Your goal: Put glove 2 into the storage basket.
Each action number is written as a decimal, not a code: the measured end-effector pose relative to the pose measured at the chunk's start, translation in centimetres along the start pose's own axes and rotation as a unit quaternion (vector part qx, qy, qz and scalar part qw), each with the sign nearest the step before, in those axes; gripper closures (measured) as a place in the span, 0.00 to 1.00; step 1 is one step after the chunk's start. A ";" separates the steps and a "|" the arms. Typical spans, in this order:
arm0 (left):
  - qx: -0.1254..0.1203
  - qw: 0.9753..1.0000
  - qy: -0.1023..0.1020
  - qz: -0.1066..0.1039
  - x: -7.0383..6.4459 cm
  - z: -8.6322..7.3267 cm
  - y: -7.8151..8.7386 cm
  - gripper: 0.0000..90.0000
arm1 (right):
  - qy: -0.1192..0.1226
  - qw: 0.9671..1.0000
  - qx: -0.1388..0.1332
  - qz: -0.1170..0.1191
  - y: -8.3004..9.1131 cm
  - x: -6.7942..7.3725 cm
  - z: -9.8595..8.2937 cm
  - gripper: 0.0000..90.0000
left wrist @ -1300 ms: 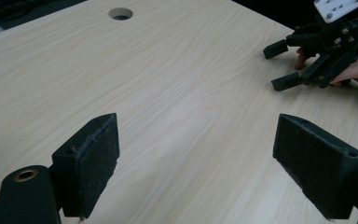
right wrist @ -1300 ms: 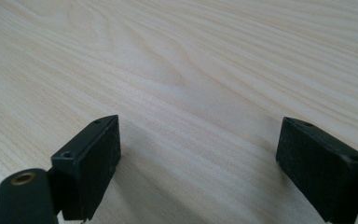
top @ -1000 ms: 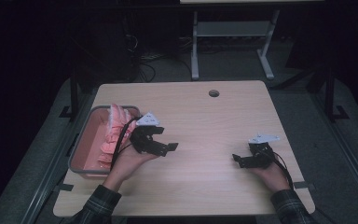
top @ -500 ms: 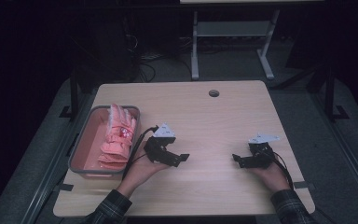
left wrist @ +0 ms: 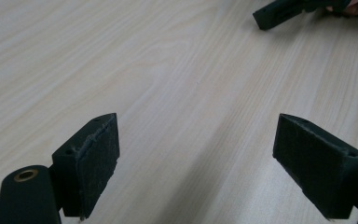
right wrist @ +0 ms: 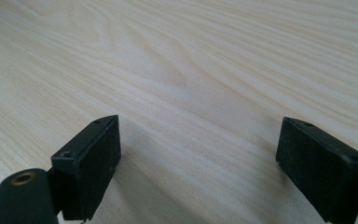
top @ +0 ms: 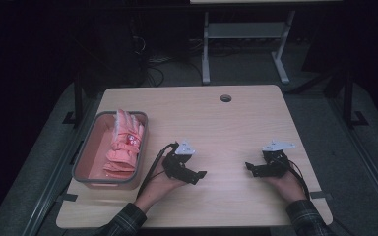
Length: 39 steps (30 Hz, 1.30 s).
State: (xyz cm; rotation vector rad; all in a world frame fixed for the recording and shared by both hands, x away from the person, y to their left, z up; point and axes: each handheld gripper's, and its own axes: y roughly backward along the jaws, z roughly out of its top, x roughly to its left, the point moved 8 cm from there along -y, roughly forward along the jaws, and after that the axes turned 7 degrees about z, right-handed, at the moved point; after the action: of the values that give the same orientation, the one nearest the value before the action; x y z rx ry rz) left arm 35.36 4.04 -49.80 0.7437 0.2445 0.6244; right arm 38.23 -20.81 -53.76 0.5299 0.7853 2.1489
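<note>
In the high view, a light wooden table (top: 236, 128) stands in a dark room, with a small round hole (top: 225, 98) near its far edge. At the left side of the table there is a grey tray (top: 86, 178), and in it lies a pile of pink gloves (top: 123, 145). The left gripper (top: 195, 174) is held in the person's left hand (top: 160, 183) just to the right of the tray, low over the wood. The right gripper (top: 252, 168) is held in the right hand (top: 283, 182) at the right part of the table, and it points toward the left one. The two grippers are apart from each other, and bare wood lies between them.

In the left gripper view, the two black jaws stand wide apart and nothing is between them, only the wooden table (left wrist: 168, 70). In the top right corner, the other gripper's jaw (left wrist: 279, 11) is seen farther off.

In the right gripper view, the jaws are also spread wide and hold nothing. Below them is the pale wood grain (right wrist: 182, 56) of the table.
</note>
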 end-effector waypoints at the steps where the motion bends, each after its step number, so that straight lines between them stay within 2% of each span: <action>1: 0.000 1.000 -0.001 0.000 -0.1 -0.1 -0.2 0.16 | 0.000 1.000 0.000 0.000 0.0 0.0 0.0 0.15; 4: 0.005 1.000 -0.001 -0.001 -0.3 -0.5 -0.8 0.16 | 0.001 1.000 0.000 0.000 0.0 0.0 0.0 0.15; 6: 0.009 1.000 -0.008 0.006 -0.4 -0.7 -1.1 0.15 | 0.001 1.000 0.000 0.000 0.0 0.0 0.0 0.15; 11: 0.020 1.000 -0.016 0.009 -0.8 -1.4 -2.1 0.15 | 0.001 1.000 0.000 0.000 0.0 0.0 0.0 0.15; 19: 0.023 0.999 -0.031 0.020 -1.0 -2.1 -2.8 0.14 | 0.002 1.000 0.000 0.003 0.0 0.0 0.0 0.15; 25: -0.001 0.999 -0.034 0.019 -1.0 -2.2 -3.0 0.14 | 0.002 1.000 0.000 0.002 0.0 0.0 0.0 0.15; 39: -0.001 0.999 -0.034 0.017 -1.0 -2.2 -3.0 0.14 | 0.002 1.000 0.000 0.002 0.0 0.0 0.0 0.15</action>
State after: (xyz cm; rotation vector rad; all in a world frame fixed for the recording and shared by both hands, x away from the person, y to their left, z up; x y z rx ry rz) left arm 34.94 2.93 -53.44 0.7672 0.1686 0.6294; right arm 38.23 -20.74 -53.76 0.5288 0.7867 2.1545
